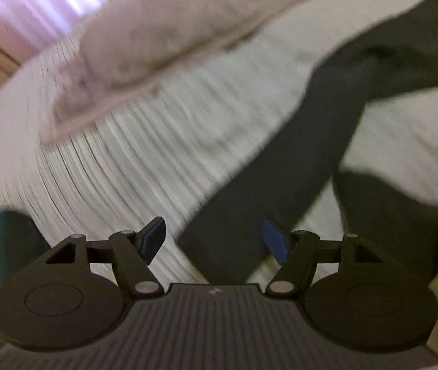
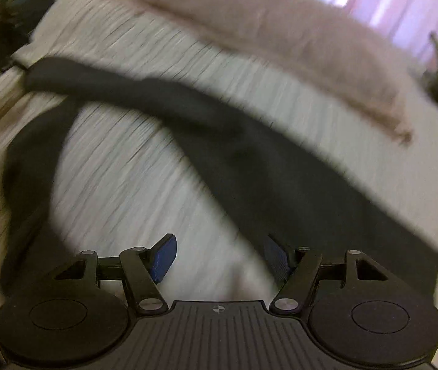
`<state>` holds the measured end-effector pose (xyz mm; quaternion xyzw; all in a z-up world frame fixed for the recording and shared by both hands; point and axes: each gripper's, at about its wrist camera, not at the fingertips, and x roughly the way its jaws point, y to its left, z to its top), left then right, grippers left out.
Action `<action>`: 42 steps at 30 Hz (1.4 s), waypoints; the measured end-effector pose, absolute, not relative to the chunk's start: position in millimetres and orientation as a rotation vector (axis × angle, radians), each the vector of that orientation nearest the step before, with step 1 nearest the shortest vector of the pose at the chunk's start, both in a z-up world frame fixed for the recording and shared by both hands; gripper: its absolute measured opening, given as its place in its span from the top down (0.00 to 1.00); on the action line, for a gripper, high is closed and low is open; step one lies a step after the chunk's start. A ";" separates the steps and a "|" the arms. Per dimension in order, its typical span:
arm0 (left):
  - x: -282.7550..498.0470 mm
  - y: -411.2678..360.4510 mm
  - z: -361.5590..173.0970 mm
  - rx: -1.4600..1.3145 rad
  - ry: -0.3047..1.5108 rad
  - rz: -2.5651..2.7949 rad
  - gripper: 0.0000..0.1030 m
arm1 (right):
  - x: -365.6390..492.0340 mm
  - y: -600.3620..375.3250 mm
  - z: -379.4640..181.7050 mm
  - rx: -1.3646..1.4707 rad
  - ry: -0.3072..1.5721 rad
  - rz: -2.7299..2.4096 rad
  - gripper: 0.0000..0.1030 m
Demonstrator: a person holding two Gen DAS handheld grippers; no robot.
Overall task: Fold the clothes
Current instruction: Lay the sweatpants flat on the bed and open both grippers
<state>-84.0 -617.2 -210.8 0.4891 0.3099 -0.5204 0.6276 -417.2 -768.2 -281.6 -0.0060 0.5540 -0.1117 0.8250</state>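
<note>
Both my tongs wide open, empty: left gripper (image 1: 214, 240), right gripper (image 2: 220, 257). Dark trousers (image 2: 249, 160) sprawl on striped bedspread (image 2: 120, 185); pink pillow (image 2: 280, 37) at 1 o'clock. Frames blurred.

both views motion-blurred, dark garment (image 1: 280, 160) cut off at right edge, fabric type unclear, pillow (image 2: 280, 40) detail smeared
</note>
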 end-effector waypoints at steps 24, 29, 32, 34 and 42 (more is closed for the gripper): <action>38.9 -584.1 -78.2 0.492 0.824 -1.257 0.87 | -421.6 -612.0 -276.9 -0.087 1.205 -0.150 0.27; 26.1 -585.0 -100.2 0.684 0.692 -1.090 0.74 | -451.4 -619.3 -277.7 -0.054 1.226 -0.212 0.20; -5.4 -565.8 -125.0 0.767 0.705 -1.113 0.67 | -470.8 -630.8 -287.2 0.019 1.248 -0.272 0.20; -36.5 -554.6 -145.6 0.816 0.753 -1.198 0.62 | -483.2 -642.8 -293.8 0.104 1.257 -0.329 0.20; -153.5 -554.2 -220.1 0.947 0.896 -1.525 0.36 | -533.2 -675.7 -290.6 0.267 1.262 -0.469 0.20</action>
